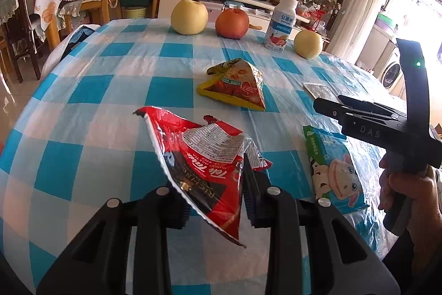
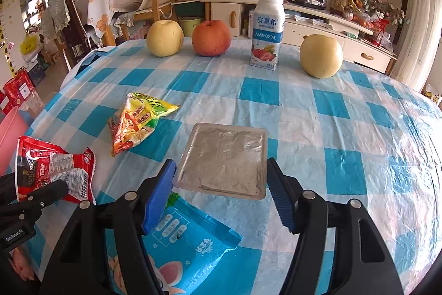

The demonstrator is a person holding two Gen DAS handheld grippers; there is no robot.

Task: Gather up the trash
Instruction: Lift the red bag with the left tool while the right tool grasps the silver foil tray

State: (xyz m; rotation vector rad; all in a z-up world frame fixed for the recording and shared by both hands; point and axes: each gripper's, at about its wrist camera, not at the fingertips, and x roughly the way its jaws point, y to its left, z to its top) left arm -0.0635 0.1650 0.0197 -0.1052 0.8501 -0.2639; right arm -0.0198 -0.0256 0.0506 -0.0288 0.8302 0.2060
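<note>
Four wrappers show on the checked blue-and-white surface (image 2: 345, 107). The left tongs (image 1: 214, 201) are clamped on the red milk-tea wrapper (image 1: 204, 156), which stands up between their pads, lifted off the cloth at the near left of the surface. The right tongs (image 2: 219, 192) stand apart with nothing gripped; the silver foil tray (image 2: 223, 159) lies flat on the surface between and just beyond their blue pads, and the blue cartoon wrapper (image 2: 187, 237) lies under them, nearer and to the left. From the left wrist view these right tongs (image 1: 328, 105) hang over the right side of the surface, held by a hand (image 1: 403, 192). The yellow-and-red snack bag (image 2: 138, 120) sits crumpled near the middle, farther away than both tongs. Along the far edge stand two yellow pears (image 2: 165, 38), a red apple (image 2: 211, 38) and a white drink bottle (image 2: 268, 29).
</note>
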